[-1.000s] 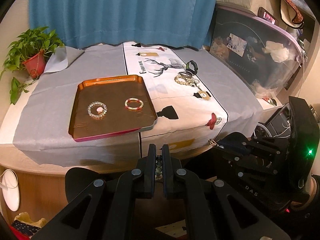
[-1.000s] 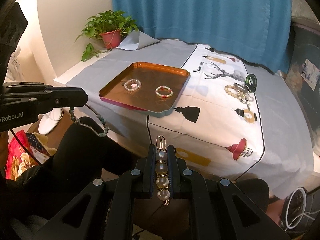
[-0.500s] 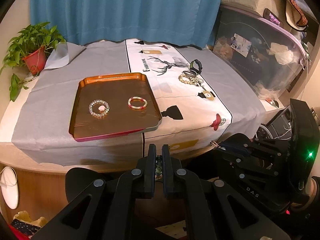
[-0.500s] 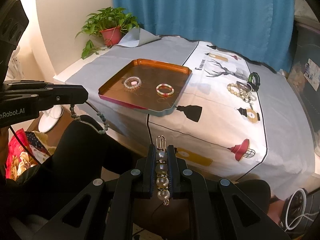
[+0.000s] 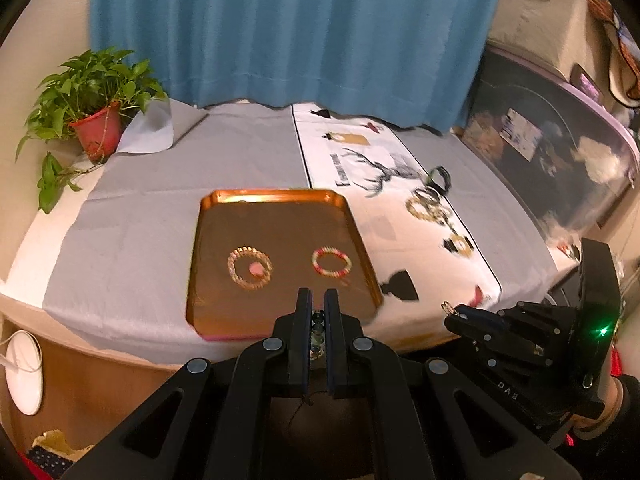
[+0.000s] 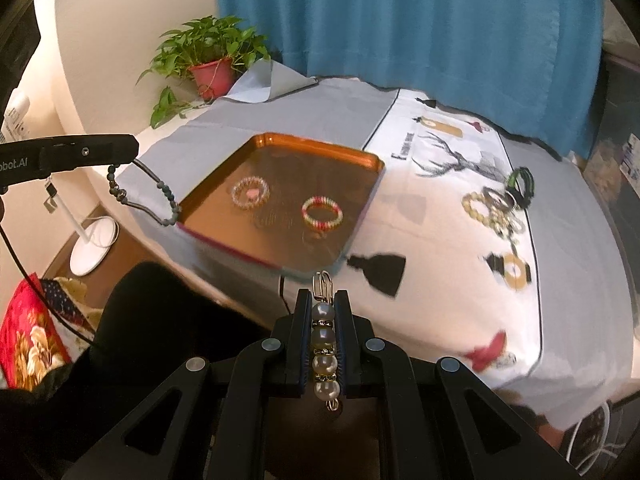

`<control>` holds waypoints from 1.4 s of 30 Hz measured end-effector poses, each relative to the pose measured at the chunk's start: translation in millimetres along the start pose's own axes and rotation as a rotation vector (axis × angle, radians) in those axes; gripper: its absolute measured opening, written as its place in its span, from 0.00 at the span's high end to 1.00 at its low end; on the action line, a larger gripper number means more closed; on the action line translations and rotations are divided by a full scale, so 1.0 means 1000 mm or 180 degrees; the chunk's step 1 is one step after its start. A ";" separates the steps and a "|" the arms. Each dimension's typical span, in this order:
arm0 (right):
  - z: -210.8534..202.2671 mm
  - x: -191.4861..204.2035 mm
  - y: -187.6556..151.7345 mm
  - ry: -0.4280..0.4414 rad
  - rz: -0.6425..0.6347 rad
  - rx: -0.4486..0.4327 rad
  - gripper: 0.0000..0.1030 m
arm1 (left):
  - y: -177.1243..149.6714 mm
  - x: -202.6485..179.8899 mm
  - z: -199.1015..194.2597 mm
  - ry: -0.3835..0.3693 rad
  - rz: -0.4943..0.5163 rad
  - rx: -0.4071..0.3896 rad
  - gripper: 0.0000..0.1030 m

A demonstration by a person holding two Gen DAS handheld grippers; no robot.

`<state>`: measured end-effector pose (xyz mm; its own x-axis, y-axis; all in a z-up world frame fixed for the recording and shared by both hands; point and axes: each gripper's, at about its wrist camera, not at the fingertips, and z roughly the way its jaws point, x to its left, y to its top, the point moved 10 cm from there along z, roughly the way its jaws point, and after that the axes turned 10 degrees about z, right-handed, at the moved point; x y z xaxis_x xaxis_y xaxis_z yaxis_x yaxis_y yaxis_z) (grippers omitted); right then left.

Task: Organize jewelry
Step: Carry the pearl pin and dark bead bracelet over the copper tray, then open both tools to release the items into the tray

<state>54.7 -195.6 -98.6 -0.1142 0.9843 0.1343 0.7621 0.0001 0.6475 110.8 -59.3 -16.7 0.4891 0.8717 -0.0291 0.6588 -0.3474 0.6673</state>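
Observation:
An orange tray (image 5: 208, 280) (image 6: 320, 160) lies on the grey cloth. It holds a clear bead bracelet with a pink charm (image 5: 256, 269) (image 6: 252, 193) and a red-and-white bracelet (image 5: 317, 263) (image 6: 322, 224). My left gripper (image 5: 318, 300) hovers at the tray's near edge, shut on a dark beaded cord bracelet (image 5: 318, 328) that hangs below it (image 6: 140, 196). To the right, near the tray's corner, my right gripper (image 6: 322, 300) (image 5: 460, 316) is shut on a pearl bracelet (image 6: 324, 344) with a wire clasp. More jewelry (image 5: 430, 206) (image 6: 496, 208) lies in a pile on the white runner.
A potted plant (image 5: 96, 120) stands at the back left before a blue curtain (image 5: 280, 32). A dark storage box (image 5: 540, 152) flanks the table on the right. A white round base (image 5: 24, 376) sits on the floor below the table's front edge.
Both grippers have moved forward toward the table, so the tray looks nearer and larger. Each still holds its bracelet.

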 end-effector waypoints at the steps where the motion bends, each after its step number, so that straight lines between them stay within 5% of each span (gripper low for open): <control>1: 0.006 0.001 0.006 0.0019 0.0000 0.0002 0.89 | 0.004 0.003 0.003 0.0012 -0.0002 0.0000 0.96; 18: 0.118 0.027 0.063 0.0220 -0.0039 0.0160 0.89 | 0.038 0.050 0.102 0.0035 -0.0020 0.0167 0.96; 28: 0.160 0.018 0.100 0.0081 -0.0031 0.0068 0.89 | 0.054 0.081 0.152 0.0078 -0.0104 0.0224 0.96; 30: 0.168 0.013 0.106 0.0075 0.0038 0.0061 0.87 | 0.053 0.088 0.162 0.0108 -0.0149 0.0255 0.87; 31: 0.172 0.011 0.107 0.0076 0.0074 0.0069 0.85 | 0.051 0.091 0.167 0.0140 -0.0159 0.0302 0.64; 32: 0.176 0.008 0.107 0.0038 0.0085 0.0108 0.73 | 0.047 0.095 0.170 0.0222 -0.0174 0.0359 0.28; 33: 0.177 0.005 0.105 0.0005 0.0094 0.0137 0.62 | 0.044 0.099 0.171 0.0322 -0.0192 0.0388 0.14; 34: 0.177 0.002 0.102 -0.0015 0.0120 0.0154 0.41 | 0.041 0.104 0.169 0.0446 -0.0209 0.0358 0.04; 35: 0.175 0.000 0.098 -0.0028 0.0147 0.0158 0.32 | 0.039 0.106 0.167 0.0515 -0.0202 0.0306 0.04; 42: 0.144 -0.001 0.045 -0.0123 0.0015 0.0355 0.32 | -0.018 0.086 0.141 0.0560 -0.0180 0.0553 0.04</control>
<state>180.7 -170.9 -178.0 -0.0874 0.9904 0.1067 0.8289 0.0129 0.5592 221.8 -26.7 -136.2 0.3516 0.9329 0.0775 0.7781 -0.3373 0.5299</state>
